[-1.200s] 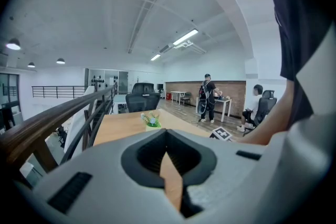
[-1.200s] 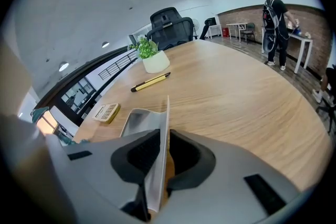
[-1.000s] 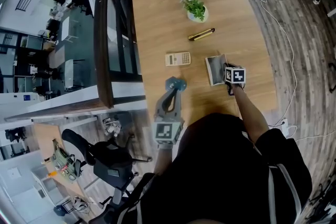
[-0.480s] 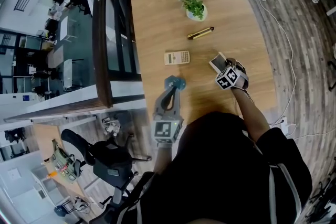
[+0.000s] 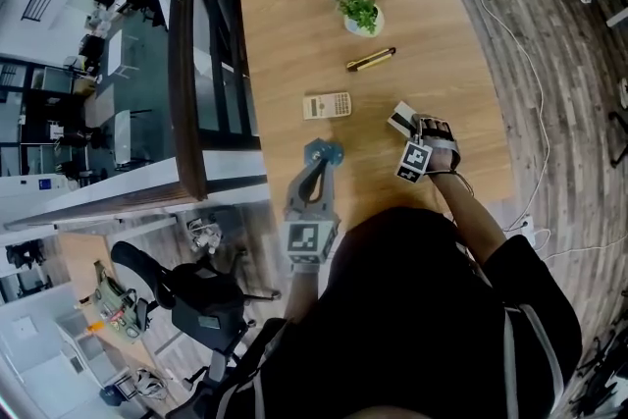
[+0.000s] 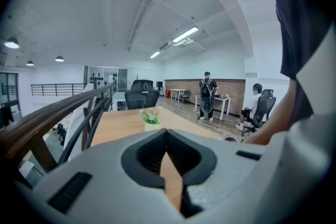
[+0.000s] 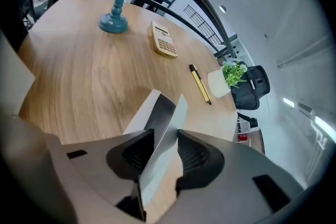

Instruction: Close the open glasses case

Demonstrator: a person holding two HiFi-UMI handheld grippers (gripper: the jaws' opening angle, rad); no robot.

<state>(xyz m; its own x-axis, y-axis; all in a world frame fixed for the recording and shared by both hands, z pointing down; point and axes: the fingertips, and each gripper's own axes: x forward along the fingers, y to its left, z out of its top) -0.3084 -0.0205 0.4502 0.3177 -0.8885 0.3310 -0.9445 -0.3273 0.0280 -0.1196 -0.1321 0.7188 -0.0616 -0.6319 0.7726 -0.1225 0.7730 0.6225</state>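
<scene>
The glasses case (image 5: 400, 121) lies on the wooden table (image 5: 294, 34), right of centre. In the right gripper view its pale lid (image 7: 169, 134) stands up at an angle over the dark tray (image 7: 157, 107). My right gripper (image 5: 420, 127) points down at the case. Its jaws have just been opening, and the lid runs between them (image 7: 161, 138) with a gap on the right side. My left gripper (image 5: 324, 153) rests at the table's near left edge, its blue tips together and nothing in them (image 6: 167, 135).
A calculator (image 5: 327, 104) lies left of the case, a black-and-gold pen (image 5: 371, 60) beyond it, and a small potted plant (image 5: 359, 12) further back. A dark railing (image 5: 182, 64) runs along the table's left side. Cables (image 5: 530, 64) trail on the floor to the right.
My right gripper has rolled, turning its marker cube, and drawn slightly towards me. The case, lying wide open a second ago, now has its lid swung nearly over the tray. The left gripper kept still.
</scene>
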